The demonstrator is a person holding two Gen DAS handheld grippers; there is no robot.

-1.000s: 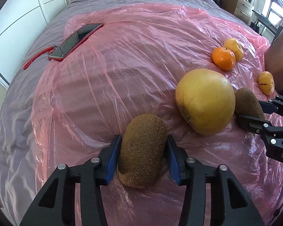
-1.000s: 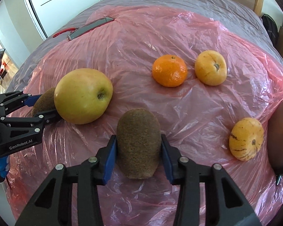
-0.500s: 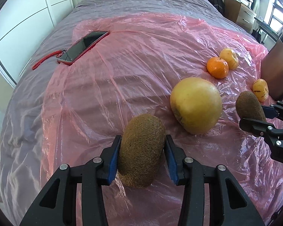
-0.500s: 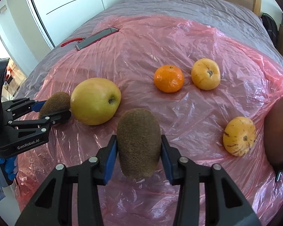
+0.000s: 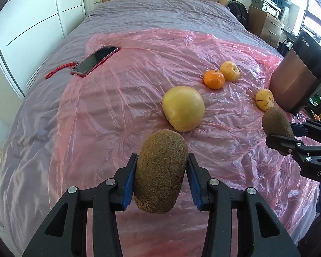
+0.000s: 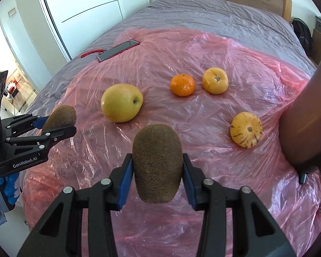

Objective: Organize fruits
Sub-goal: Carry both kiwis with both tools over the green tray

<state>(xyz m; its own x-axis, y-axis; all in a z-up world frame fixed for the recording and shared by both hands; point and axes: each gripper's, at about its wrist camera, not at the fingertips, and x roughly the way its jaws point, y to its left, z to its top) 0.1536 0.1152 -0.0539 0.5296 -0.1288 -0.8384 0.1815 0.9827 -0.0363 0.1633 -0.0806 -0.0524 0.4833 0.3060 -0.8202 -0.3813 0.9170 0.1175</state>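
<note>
Two kiwis are off the bed, one in each gripper. The left gripper (image 5: 160, 172) has its fingers (image 5: 129, 181) clenched on the left kiwi (image 5: 160, 171), held above the pink sheet (image 5: 122, 98). The right gripper (image 6: 157, 173) grips the right kiwi (image 6: 157, 162) likewise. Ahead of the left fingers lies the apple (image 5: 183, 108); beyond it, the tangerine (image 5: 214, 79) and a yellow fruit (image 5: 230, 70), close together; contact cannot be confirmed. Ahead and right of the right fingers, a striped fruit (image 6: 246, 129) rests just beside a brown jug (image 6: 306, 124). Far left of the left fingers, a phone (image 5: 95, 61) lies at the sheet's edge.
</note>
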